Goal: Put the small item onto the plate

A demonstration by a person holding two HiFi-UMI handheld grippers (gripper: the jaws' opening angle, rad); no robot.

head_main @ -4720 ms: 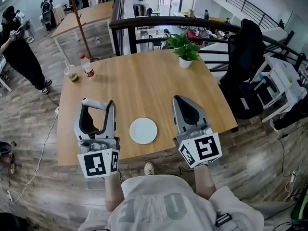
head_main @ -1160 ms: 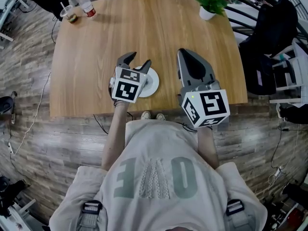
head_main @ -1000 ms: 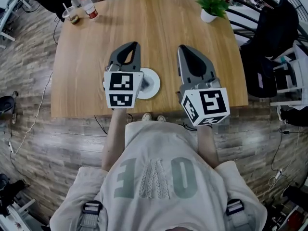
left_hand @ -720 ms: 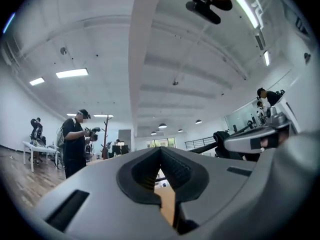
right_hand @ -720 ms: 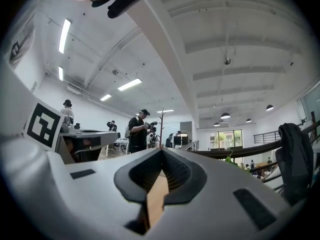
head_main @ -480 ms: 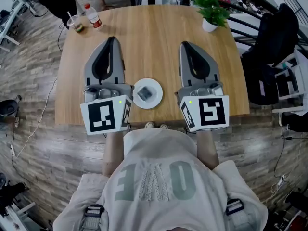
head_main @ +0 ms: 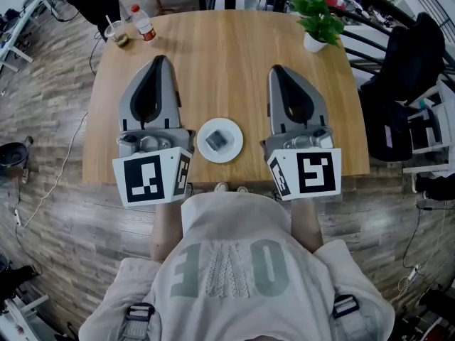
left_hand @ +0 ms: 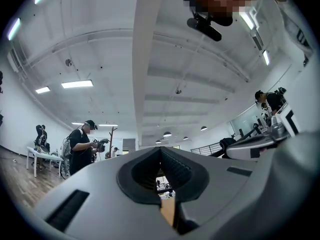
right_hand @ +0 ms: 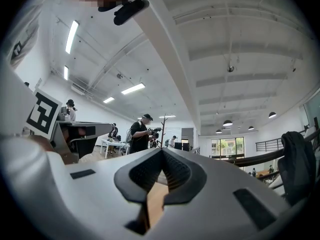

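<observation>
A small grey item (head_main: 216, 140) lies on the white plate (head_main: 233, 130) near the front edge of the wooden table (head_main: 220, 55). My left gripper (head_main: 161, 60) rests to the left of the plate, tips pointing away from me, jaws shut with nothing between them. To the right of the plate my right gripper (head_main: 279, 70) lies the same way, shut and empty. Both gripper views look level across the room over closed jaws, left gripper (left_hand: 161, 151) and right gripper (right_hand: 161, 153); the plate shows in neither.
A potted plant (head_main: 318, 21) stands at the table's far right. At the far left corner are a bottle (head_main: 143, 23) and a cup with a straw (head_main: 118, 33). A dark chair (head_main: 409, 62) stands to the right. People (left_hand: 82, 144) stand in the room beyond.
My left gripper let go of the small item on the plate, drew back to the left and settled shut beside the plate. The right gripper has hardly moved.
</observation>
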